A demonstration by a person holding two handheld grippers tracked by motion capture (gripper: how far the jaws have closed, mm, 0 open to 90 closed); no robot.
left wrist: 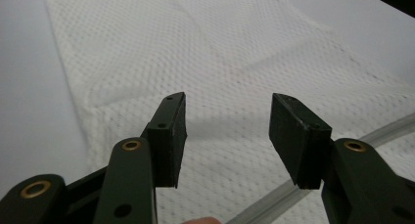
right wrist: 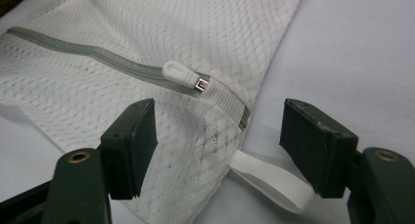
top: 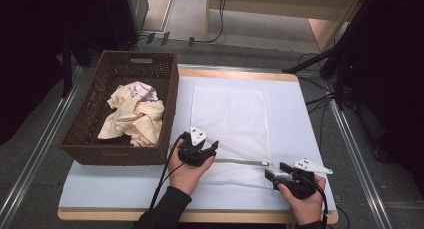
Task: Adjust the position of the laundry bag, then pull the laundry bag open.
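Note:
A white mesh laundry bag lies flat on the table, with a grey zipper running across its near end. The zipper's white pull sits at the right end of the track, and a white fabric loop sticks out from that corner. My left gripper is open and hovers over the bag's near left part; in the left gripper view only mesh lies between the jaws. Also open, my right gripper faces the bag's near right corner, its jaws straddling the zipper end just short of the pull.
A brown wicker basket stands at the table's left, holding crumpled cream clothing. The pale table surface has free room to the right of the bag and along the front edge. Cables and stand legs lie on the floor beyond.

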